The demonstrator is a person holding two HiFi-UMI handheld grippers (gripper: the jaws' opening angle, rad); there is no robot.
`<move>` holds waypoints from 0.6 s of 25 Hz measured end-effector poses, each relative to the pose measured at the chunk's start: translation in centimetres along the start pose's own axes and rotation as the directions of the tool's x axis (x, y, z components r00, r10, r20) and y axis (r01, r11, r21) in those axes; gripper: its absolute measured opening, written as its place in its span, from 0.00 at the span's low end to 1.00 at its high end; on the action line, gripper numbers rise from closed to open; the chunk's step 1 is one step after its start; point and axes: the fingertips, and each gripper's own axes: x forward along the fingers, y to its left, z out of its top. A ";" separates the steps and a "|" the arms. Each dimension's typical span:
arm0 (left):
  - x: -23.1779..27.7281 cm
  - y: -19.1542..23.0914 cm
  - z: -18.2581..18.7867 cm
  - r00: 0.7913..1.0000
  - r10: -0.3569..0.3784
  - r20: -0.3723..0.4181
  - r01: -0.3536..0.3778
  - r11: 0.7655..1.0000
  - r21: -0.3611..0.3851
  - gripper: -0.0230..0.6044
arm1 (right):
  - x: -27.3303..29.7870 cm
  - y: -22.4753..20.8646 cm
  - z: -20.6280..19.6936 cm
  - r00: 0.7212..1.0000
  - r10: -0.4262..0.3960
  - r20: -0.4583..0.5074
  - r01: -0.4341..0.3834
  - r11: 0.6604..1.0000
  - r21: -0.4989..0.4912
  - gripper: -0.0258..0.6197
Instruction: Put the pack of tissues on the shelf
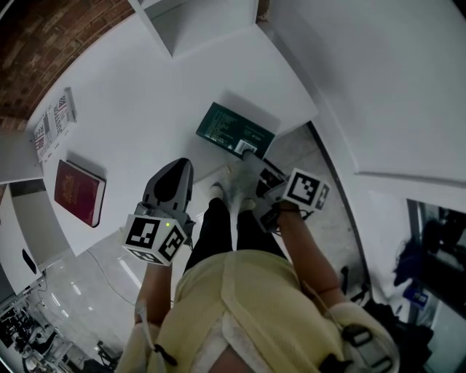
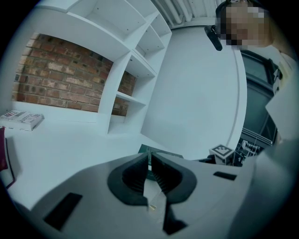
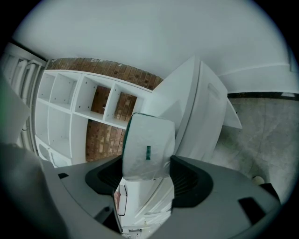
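The pack of tissues (image 1: 234, 130), dark green on top with a white end, lies on the white table (image 1: 138, 109) near its front edge. My right gripper (image 1: 252, 153) reaches it from the near side. In the right gripper view the pack's white end (image 3: 148, 149) fills the gap between the jaws and both pads touch it, so the right gripper (image 3: 148, 164) is shut on the pack. My left gripper (image 1: 179, 166) hovers over the table edge left of the pack. Seen from its own camera, the left gripper (image 2: 150, 161) is shut on nothing, with the pack (image 2: 144, 150) just beyond.
A white shelf unit (image 1: 196, 22) with open compartments (image 2: 133, 70) stands at the table's far side against a brick wall. A red book (image 1: 79, 191) and a printed box (image 1: 54, 122) lie on the table's left. The person's legs and grey floor are below.
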 end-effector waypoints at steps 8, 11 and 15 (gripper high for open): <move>-1.3 0.9 0.9 0.999 0.016 0.034 -0.017 1.000 0.005 0.04 | -0.7 3.0 0.3 0.998 0.061 0.034 -0.060 0.998 -0.014 0.52; -1.6 1.6 1.7 0.998 0.020 0.053 -0.021 1.000 0.003 0.04 | -0.9 4.4 0.9 0.997 0.063 0.042 -0.061 0.997 -0.054 0.52; -1.7 1.4 3.3 0.996 -0.001 0.085 -0.001 1.000 0.020 0.04 | -1.6 5.9 1.8 0.998 0.027 0.056 -0.021 0.995 -0.101 0.52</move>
